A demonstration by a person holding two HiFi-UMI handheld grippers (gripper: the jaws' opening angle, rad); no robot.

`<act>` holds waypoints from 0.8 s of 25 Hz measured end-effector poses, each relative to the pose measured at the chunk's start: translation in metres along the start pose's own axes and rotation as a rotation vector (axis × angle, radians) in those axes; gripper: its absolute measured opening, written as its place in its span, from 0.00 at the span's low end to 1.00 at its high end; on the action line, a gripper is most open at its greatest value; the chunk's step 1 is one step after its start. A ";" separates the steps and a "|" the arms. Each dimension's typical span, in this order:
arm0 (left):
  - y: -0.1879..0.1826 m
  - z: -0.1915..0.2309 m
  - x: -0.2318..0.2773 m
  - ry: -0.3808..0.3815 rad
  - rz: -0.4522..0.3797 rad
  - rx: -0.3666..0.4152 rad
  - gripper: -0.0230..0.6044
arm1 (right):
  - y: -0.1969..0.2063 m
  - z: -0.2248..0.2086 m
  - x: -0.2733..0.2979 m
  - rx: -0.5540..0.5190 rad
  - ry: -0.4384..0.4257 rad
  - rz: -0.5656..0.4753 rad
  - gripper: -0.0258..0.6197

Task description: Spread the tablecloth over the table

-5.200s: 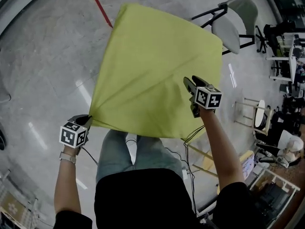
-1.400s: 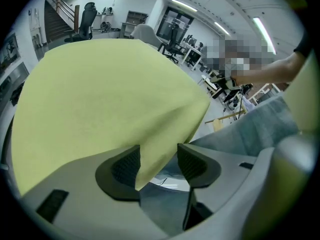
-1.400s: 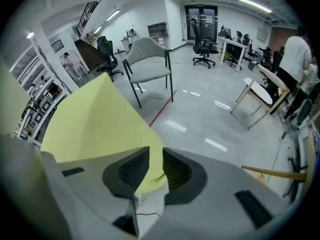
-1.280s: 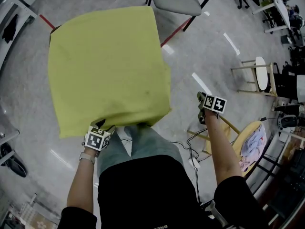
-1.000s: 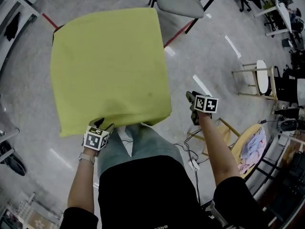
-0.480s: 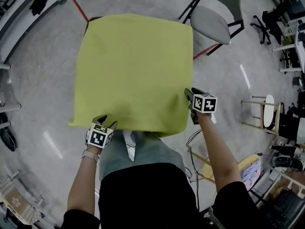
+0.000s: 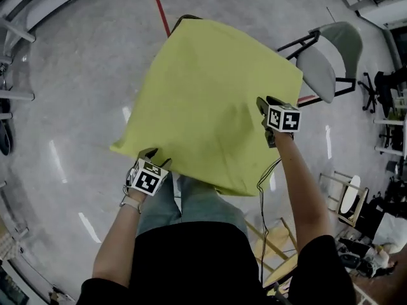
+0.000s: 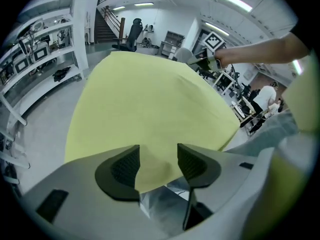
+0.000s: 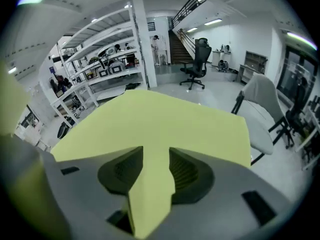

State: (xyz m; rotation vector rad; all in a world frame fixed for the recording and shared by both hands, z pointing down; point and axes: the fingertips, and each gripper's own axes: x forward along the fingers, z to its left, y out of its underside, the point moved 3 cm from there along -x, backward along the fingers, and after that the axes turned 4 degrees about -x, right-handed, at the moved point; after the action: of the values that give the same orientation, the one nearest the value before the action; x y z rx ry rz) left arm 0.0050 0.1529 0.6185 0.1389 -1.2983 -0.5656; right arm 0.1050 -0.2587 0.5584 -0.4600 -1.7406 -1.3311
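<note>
A yellow-green tablecloth [image 7: 210,88] lies flat over a square table, its sides hanging over the edges. My left gripper [image 7: 156,156] is at the cloth's near-left edge. In the left gripper view its jaws [image 8: 157,156] stand open, with the cloth's hem [image 8: 150,99] lying between them and not pinched. My right gripper [image 7: 266,107] is at the right edge. In the right gripper view it [image 9: 156,156] is open, and a strip of the cloth [image 9: 160,119] runs between the pads towards the camera.
A grey chair [image 7: 327,59] stands just beyond the table's right corner. A red tape line [image 7: 159,8] crosses the floor behind the table. A wooden stool [image 7: 346,196] and cables [image 7: 264,183] are on my right. Shelving [image 9: 100,59] lines the far wall.
My right gripper has swung in from over the bare floor to the cloth's right edge. The left gripper has shifted a little along the near edge. The head view has turned.
</note>
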 end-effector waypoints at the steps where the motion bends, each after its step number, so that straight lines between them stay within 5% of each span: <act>1: 0.001 0.006 -0.003 0.002 -0.001 0.007 0.42 | -0.014 0.007 0.008 -0.018 0.004 -0.001 0.28; 11: 0.000 0.035 -0.012 0.043 -0.028 0.005 0.42 | -0.126 0.067 0.101 -0.271 0.070 0.056 0.28; 20: -0.004 0.043 -0.016 0.097 -0.076 -0.003 0.36 | -0.129 0.084 0.164 -0.303 0.140 0.189 0.15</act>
State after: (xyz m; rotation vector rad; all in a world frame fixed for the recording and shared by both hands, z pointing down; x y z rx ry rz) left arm -0.0387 0.1661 0.6155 0.2111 -1.2021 -0.6181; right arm -0.1131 -0.2629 0.6112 -0.6667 -1.3516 -1.4573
